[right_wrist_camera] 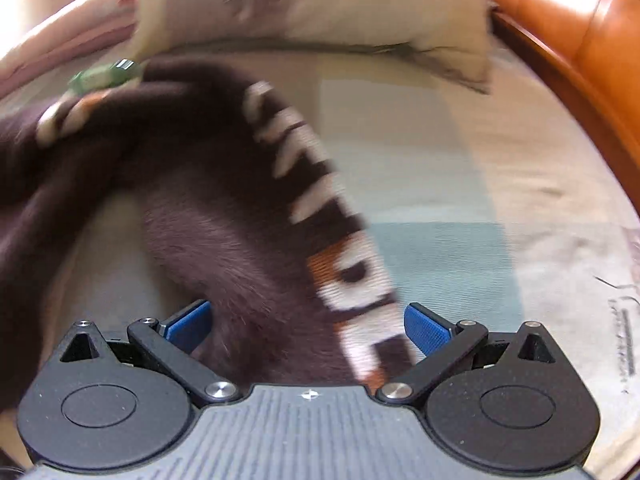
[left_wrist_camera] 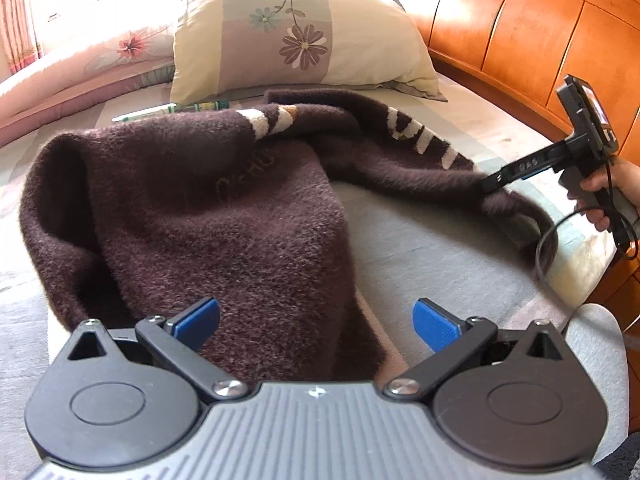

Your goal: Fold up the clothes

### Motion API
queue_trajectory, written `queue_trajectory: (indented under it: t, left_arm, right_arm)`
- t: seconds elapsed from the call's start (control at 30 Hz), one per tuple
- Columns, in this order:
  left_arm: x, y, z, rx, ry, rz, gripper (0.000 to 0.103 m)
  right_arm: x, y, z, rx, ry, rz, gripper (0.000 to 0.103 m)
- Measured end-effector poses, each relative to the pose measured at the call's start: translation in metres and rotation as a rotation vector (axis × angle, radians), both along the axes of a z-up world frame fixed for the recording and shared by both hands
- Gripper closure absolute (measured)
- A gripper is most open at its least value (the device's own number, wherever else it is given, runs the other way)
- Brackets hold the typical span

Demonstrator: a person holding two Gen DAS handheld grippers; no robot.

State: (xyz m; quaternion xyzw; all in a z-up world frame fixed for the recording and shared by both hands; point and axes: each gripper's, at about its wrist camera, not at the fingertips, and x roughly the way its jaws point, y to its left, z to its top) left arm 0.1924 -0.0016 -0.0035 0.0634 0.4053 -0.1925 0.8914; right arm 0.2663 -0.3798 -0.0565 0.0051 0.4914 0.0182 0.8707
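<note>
From the left wrist camera we see one dark brown knitted sweater (left_wrist_camera: 192,216) heaped on the bed sheet (left_wrist_camera: 420,248), bunched and rumpled, with a band of white pattern running along its far edge toward two o'clock. Our left gripper (left_wrist_camera: 316,318) sits at six o'clock with its two blue pads (left_wrist_camera: 434,322) spread wide; the near hem of the sweater lies between and under them, but nothing is pinched. At three o'clock our right gripper (left_wrist_camera: 490,184) reaches in, held by a hand (left_wrist_camera: 608,196), its tip touching a stretched-out part of the sweater, perhaps a sleeve. From here we cannot tell whether that tip is pressed together. At twelve o'clock lies one flowered pillow (left_wrist_camera: 296,36), a quilt (left_wrist_camera: 80,68) at ten o'clock, and the curved wooden headboard (left_wrist_camera: 532,28) from one to three o'clock. One small green packet (left_wrist_camera: 192,108) peeks out behind the sweater.

From the right wrist camera, which is blurred, we see our right gripper (right_wrist_camera: 308,326) with both blue pads (right_wrist_camera: 426,328) standing apart. The patterned strip of the sweater (right_wrist_camera: 256,240) runs between them from six o'clock up toward eleven, lying in the gap rather than clamped.

We judge the folding barely begun: no flat fold shows anywhere, and the garment has yet to be spread, its sleeves brought in and the body doubled over.
</note>
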Motion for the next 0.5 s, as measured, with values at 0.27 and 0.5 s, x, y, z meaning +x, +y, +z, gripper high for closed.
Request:
queue_trajectory:
  t: [0.27,0.5]
  left_arm:
    - [-0.012,-0.013,-0.004,0.005,-0.001,-0.027,0.001]
    - [-0.016,-0.011,-0.009,0.015,0.014,-0.014,0.001]
  right_arm:
    - [0.05,0.043,-0.025,-0.07,0.1,0.097,0.0]
    - [0.046,0.018,-0.027,-0.157,0.047,-0.012,0.0]
